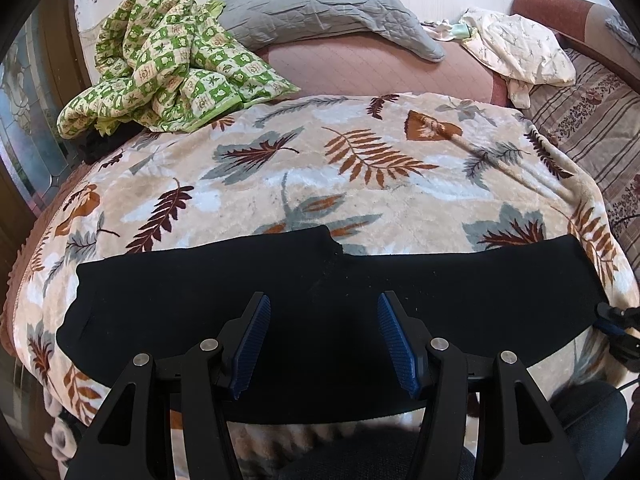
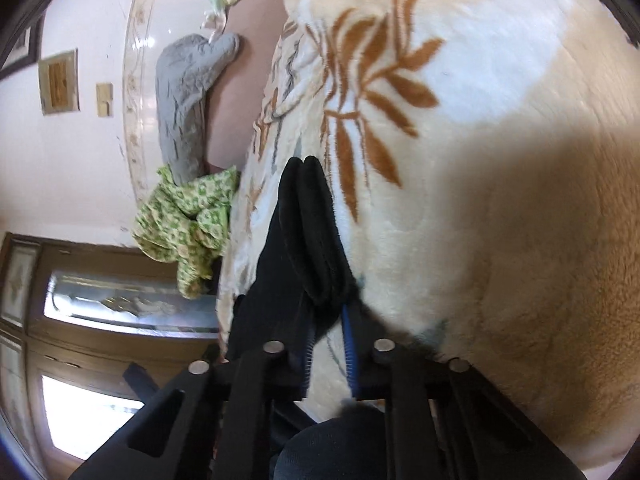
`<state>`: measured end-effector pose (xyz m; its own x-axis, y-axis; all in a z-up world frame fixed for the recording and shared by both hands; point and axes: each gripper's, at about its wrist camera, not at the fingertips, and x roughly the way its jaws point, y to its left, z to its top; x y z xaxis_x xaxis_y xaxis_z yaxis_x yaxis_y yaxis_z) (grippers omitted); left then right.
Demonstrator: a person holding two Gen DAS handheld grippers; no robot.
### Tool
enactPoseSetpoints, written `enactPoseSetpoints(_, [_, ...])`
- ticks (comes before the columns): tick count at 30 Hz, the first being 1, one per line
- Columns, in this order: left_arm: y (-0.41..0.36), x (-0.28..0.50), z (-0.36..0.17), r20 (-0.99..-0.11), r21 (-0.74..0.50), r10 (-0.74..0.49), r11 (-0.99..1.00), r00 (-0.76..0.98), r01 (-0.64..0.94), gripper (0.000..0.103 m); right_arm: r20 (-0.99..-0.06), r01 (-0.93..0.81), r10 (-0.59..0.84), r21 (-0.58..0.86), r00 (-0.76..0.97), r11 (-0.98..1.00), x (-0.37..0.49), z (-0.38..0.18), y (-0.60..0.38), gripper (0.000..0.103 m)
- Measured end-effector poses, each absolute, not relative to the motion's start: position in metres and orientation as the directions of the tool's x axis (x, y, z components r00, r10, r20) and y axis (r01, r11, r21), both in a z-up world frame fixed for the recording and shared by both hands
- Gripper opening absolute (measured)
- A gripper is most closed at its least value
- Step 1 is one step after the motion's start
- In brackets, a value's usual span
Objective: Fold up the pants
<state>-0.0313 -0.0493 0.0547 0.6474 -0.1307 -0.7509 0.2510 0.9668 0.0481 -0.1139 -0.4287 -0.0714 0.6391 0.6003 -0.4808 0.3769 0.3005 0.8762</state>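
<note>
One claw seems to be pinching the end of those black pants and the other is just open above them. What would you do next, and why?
Probably lower the open left gripper onto the near edge of the black pants and close it. The right gripper already pinches the far end; the pants lie flat, folded lengthwise, on the leaf blanket. Both ends must be held to fold across.

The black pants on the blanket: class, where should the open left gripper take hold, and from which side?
Grip the waist end of the black pants, coming in from the bed's left edge. The pants lie flat lengthwise, the right gripper already pinches the opposite end, and the left gripper hovers open mid-garment, where flat fabric offers no edge. I'd slide one finger under that end's hem.
</note>
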Motion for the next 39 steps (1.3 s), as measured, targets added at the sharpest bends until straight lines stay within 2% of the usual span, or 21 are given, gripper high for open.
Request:
enactPoseSetpoints(4, [-0.031,-0.034,0.059,-0.727,-0.042,-0.183,0.974,0.662,0.224,0.056,-0.491,0.343,0.581,0.871,0.649,0.352,-0.115,-0.061,-0.426,0.008])
enactPoseSetpoints(8, [0.027,-0.04,0.062,-0.663,-0.265,-0.268,0.957,0.699,0.115,0.056,-0.522,0.296,0.546,0.842,0.655,0.45,-0.111,-0.031,-0.415,0.007])
enactPoseSetpoints(12, [0.078,-0.049,0.058,-0.656,-0.376,-0.24,0.926,0.715,-0.034,0.056,-0.538,0.181,0.54,0.797,0.647,0.577,-0.098,0.012,-0.383,0.007])
enactPoseSetpoints(17, [0.115,-0.07,0.078,-0.637,-0.353,-0.171,0.932,0.752,-0.086,0.057,-0.532,-0.064,0.633,0.735,0.563,0.675,-0.062,0.053,-0.294,0.007])
enactPoseSetpoints(23, [0.139,-0.094,0.088,-0.619,-0.283,-0.041,0.943,0.785,-0.174,0.061,-0.489,-0.276,0.765,0.734,0.419,0.62,-0.028,0.058,-0.186,0.007])
enactPoseSetpoints(27, [0.147,-0.091,0.076,-0.639,-0.325,-0.045,0.921,0.768,-0.217,0.061,-0.567,-0.283,0.748,0.697,0.346,0.659,-0.009,0.033,-0.137,0.007])
enactPoseSetpoints(29, [0.142,-0.083,0.068,-0.653,-0.347,-0.075,0.914,0.754,-0.21,0.061,-0.65,-0.25,0.687,0.642,0.325,0.725,-0.007,0.014,-0.123,0.007])
enactPoseSetpoints(31, [0.14,-0.074,0.065,-0.659,-0.346,-0.084,0.916,0.748,-0.202,0.061,-0.674,-0.248,0.682,0.635,0.284,0.731,-0.01,0.001,-0.114,0.009])
enactPoseSetpoints(32, [0.138,-0.072,0.065,-0.662,-0.338,-0.081,0.919,0.745,-0.201,0.061,-0.673,-0.244,0.686,0.641,0.275,0.727,-0.013,-0.004,-0.115,0.011])
enactPoseSetpoints(33, [0.137,-0.068,0.064,-0.665,-0.329,-0.079,0.924,0.743,-0.197,0.061,-0.655,-0.245,0.698,0.654,0.29,0.716,-0.016,-0.002,-0.12,0.02])
enactPoseSetpoints(35, [0.137,-0.06,0.064,-0.669,-0.315,-0.078,0.931,0.739,-0.187,0.061,-0.6,-0.261,0.754,0.707,0.268,0.657,-0.022,0.004,-0.131,0.032])
enactPoseSetpoints(37, [0.134,-0.053,0.065,-0.671,-0.294,-0.074,0.94,0.738,-0.172,0.06,-0.518,-0.301,0.804,0.748,0.292,0.592,-0.035,0.02,-0.152,0.033])
enactPoseSetpoints(39, [0.124,-0.05,0.068,-0.665,-0.269,-0.09,0.955,0.742,-0.125,0.06,-0.486,-0.312,0.8,0.745,0.352,0.59,-0.045,0.035,-0.171,0.038])
